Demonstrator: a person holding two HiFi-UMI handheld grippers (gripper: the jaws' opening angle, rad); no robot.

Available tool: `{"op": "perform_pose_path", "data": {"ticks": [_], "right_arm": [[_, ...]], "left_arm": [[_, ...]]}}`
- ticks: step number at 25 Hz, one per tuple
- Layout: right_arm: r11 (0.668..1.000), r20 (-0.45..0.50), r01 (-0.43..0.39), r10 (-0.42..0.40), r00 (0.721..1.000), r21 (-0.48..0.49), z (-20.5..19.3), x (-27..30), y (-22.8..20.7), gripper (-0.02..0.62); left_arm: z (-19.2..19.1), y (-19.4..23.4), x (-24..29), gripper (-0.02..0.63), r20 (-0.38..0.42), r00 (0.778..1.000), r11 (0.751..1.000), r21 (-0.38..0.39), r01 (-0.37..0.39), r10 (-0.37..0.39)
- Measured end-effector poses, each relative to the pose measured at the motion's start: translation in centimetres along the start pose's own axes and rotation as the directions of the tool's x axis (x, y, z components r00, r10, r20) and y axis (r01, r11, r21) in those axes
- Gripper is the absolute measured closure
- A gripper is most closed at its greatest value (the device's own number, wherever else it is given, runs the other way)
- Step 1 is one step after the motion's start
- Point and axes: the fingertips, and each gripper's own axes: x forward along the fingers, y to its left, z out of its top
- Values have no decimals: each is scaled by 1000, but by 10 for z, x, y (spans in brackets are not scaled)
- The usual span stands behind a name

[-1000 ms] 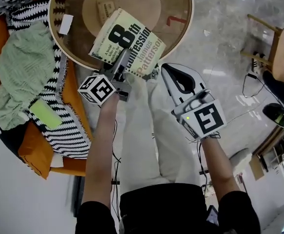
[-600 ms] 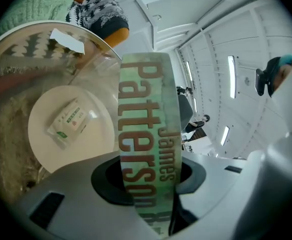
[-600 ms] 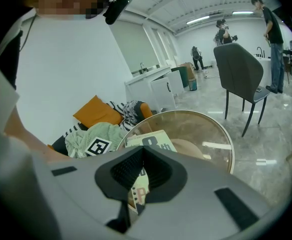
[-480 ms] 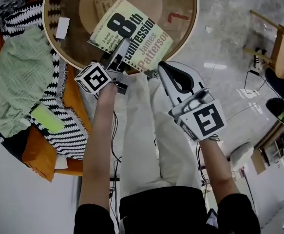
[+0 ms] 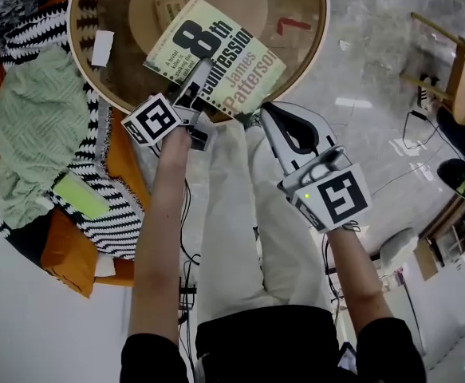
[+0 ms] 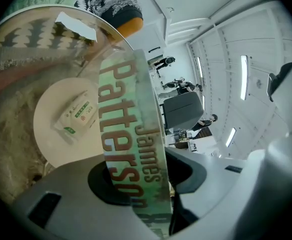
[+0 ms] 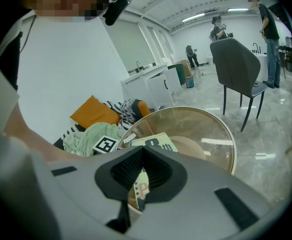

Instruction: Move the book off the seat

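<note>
Left claw (image 5: 199,78) pinches the flat paperback book (image 5: 236,74) over round glass table (image 5: 300,50); right claw (image 5: 266,112) pressed together.

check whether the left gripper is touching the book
Touching. In the left gripper view, the left gripper has its jaws closed on the book, one against each side of the spine edge, with no gap showing.

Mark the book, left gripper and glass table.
book (image 5: 234,64), head view, front cover.
left gripper (image 5: 202,72), head view, between its jaws, shut on the book's edge.
glass table (image 5: 294,61), head view, bare glass right of the book.
</note>
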Motion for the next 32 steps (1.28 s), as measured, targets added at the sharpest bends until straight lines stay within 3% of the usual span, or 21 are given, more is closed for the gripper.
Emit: {"op": "perform_pose_path", "data": {"ticks": [9,20,32], "right_arm": [[1000,-12,-13,13,1000,14,-6,0,9,580],[1000,-9,8,-8,1000,26,-10,-5,3,580],[999,5,26,-26,1000,32,-15,-22,-2,580]], "left_arm": [[-2,5,3,404,-22,999,999,21,-37,38],[-1,13,4,329,-35,986,984,81,-157,160],[3,23,-6,231,-15,916,905,167,-392,400]]}}
